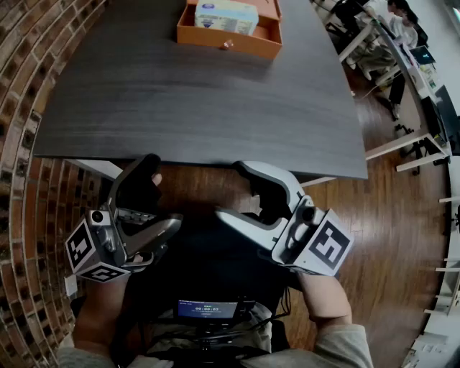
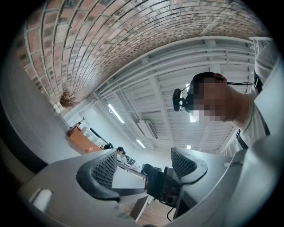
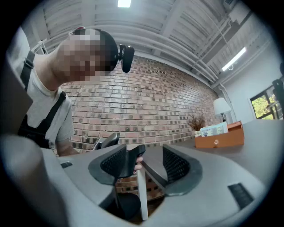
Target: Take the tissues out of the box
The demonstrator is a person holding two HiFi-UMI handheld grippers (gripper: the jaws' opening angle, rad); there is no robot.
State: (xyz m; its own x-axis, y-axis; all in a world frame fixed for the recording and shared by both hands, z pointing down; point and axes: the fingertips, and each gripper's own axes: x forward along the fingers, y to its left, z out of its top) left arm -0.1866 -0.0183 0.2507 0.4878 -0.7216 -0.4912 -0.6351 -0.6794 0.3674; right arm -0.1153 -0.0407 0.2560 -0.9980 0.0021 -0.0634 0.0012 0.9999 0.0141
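Observation:
An orange box stands at the table's far edge, with a pale blue and white tissue pack lying inside it. The right gripper view shows the same box and pack far off to the right. In the left gripper view the box is small at the left. My left gripper and right gripper hang below the table's near edge, close to my body and facing each other. Both are open and hold nothing.
The dark table stretches between me and the box. A brick wall curves along the left. Wooden floor lies to the right, with desks and seated people beyond. A small screen sits at my waist.

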